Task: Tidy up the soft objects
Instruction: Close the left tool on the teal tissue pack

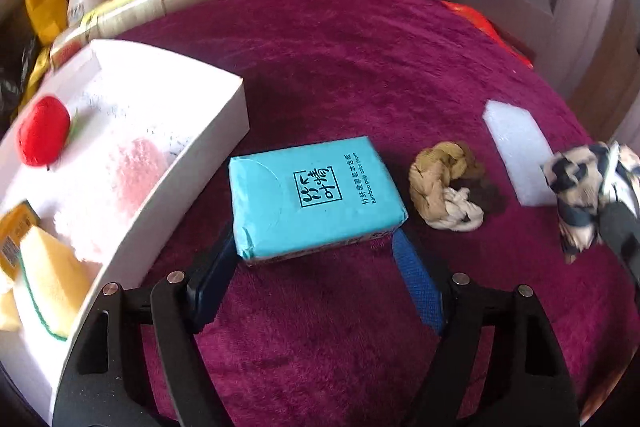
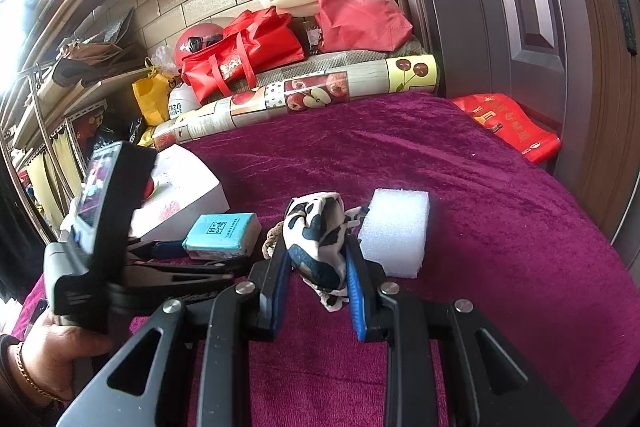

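A teal tissue pack (image 1: 316, 197) lies on the magenta cloth, between the tips of my open left gripper (image 1: 314, 251); whether the fingers touch it I cannot tell. It also shows in the right wrist view (image 2: 222, 235). My right gripper (image 2: 318, 259) is shut on a white-and-navy patterned cloth (image 2: 318, 235), held above the table; the cloth shows at the right edge of the left wrist view (image 1: 588, 195). A tan-and-white knotted rag (image 1: 448, 185) and a white foam block (image 1: 520, 151) (image 2: 394, 231) lie right of the pack.
A white box (image 1: 192, 187) at left holds a red plush ball (image 1: 42, 131), a pink fluffy item (image 1: 132, 179) and a yellow sponge (image 1: 52, 279). A fruit-print roll (image 2: 296, 93) and red bags (image 2: 244, 55) line the far edge. A door (image 2: 540, 7) stands right.
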### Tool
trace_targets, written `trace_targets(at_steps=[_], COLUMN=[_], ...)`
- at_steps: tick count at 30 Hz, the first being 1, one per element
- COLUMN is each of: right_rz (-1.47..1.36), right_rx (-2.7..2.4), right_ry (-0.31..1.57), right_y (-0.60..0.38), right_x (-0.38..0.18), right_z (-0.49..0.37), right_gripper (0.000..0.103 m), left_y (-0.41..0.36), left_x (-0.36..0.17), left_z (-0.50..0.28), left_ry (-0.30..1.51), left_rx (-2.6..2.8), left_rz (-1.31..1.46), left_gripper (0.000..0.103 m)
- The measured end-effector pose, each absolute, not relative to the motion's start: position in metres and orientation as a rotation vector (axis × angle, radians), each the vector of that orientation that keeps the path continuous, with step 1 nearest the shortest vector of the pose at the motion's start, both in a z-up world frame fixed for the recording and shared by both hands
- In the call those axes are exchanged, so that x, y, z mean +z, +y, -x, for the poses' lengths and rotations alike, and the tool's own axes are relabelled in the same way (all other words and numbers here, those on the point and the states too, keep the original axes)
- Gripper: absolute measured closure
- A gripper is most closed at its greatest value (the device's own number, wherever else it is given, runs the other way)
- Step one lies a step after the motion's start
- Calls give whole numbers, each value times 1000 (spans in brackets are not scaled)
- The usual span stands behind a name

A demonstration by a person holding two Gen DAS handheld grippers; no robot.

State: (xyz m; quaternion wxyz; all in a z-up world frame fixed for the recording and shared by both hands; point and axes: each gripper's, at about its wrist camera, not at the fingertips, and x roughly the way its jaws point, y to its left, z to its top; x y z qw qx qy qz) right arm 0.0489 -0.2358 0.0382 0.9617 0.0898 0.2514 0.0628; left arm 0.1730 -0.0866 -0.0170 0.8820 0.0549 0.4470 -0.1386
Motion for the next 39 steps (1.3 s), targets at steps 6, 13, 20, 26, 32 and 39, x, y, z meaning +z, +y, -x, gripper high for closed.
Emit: trace_targets(at_steps=[6, 13, 20, 26, 32, 39], right_rz=[-190, -192, -202, -213, -220, -218], right_rx=[130, 129, 130, 134, 137, 132], right_ry=[512, 509, 508, 510, 504, 501], right_y=[-237, -237, -239, -241, -243, -243], right_x=[38, 38, 38, 37, 37, 36], right_z=[-49, -48, -49, -49, -48, -47], right_gripper=[78, 78, 78, 77, 77, 77], left_y=[-78, -70, -95, -106, -81, -78], left_x=[-8, 20, 5, -1, 12, 32], left_z=[-160, -167, -206, -196, -156, -143], left_ry=[897, 804, 879, 878, 941, 825], left_rx=[-309, -318, -287, -384, -543, -556], left_rz=[-65, 20, -73, -174, -99, -158], left_gripper=[25, 24, 24, 24, 25, 24])
